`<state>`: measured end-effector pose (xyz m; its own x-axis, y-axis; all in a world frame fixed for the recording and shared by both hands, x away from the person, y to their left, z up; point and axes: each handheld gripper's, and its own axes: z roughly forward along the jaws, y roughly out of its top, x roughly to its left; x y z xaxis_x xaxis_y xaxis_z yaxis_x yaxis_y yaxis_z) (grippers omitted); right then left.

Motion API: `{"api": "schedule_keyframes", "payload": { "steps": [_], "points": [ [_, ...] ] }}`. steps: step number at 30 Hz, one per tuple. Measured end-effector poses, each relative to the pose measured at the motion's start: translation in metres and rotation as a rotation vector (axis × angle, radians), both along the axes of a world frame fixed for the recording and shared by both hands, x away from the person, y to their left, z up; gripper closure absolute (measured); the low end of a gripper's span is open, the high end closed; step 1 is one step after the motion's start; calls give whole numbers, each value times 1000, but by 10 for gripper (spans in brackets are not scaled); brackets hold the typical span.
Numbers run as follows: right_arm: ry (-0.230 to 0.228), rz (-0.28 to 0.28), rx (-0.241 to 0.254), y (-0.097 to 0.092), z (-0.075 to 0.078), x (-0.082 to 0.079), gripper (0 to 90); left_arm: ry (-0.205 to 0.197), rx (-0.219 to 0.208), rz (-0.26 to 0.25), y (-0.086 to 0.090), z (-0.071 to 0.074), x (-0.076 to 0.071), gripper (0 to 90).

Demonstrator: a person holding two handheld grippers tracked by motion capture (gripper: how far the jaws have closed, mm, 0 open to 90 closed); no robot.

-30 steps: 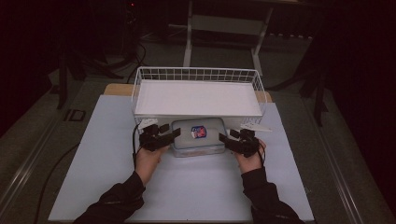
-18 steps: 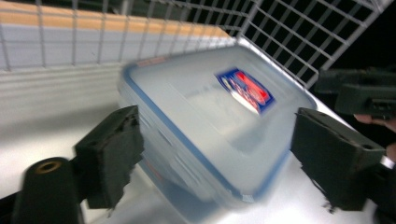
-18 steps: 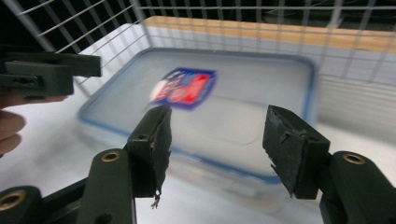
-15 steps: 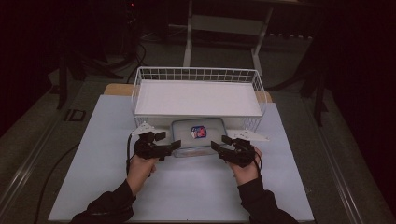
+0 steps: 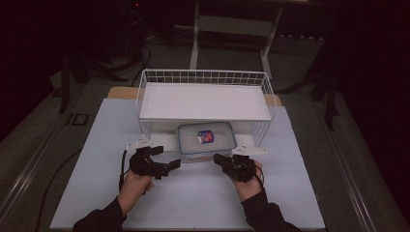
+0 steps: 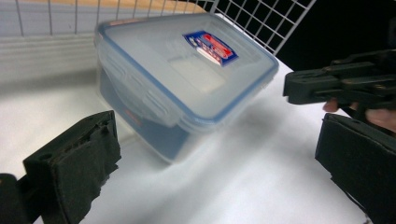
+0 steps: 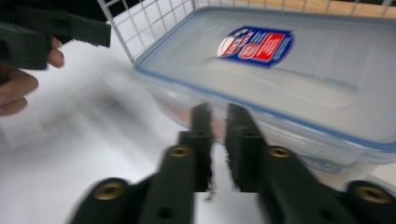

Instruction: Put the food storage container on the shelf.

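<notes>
Two grippers [image 5: 164, 162] [image 5: 220, 159], container [image 5: 206, 138] untouched

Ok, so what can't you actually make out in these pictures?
- Container contents: the frosted lid hides them in the high view.
- Lid label wording: blurred in the right gripper view, too small from above.
- Container's far side: tucked under the wire basket.
- Left gripper: jaws cut off by the frame's bottom edge.

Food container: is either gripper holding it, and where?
Neither. The left gripper is open short of the food container; the right gripper is shut on nothing beside it.
</notes>
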<state>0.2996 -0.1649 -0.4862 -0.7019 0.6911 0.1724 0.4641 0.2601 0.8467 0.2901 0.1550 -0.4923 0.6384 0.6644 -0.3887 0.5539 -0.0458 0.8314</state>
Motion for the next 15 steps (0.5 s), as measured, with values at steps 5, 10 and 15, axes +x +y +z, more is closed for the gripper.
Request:
{"api": "schedule_keyframes", "payload": {
  "steps": [5,10,15],
  "points": [
    [24,22,-25,6,-4,0,899,-20,19,-1,3,-2,-7,0],
    [53,4,-35,10,-11,8,899,-33,25,3,4,-7,-11,0],
    [56,-14,-32,14,-13,16,899,-48,19,12,6,-9,-12,0]
  ]
}}
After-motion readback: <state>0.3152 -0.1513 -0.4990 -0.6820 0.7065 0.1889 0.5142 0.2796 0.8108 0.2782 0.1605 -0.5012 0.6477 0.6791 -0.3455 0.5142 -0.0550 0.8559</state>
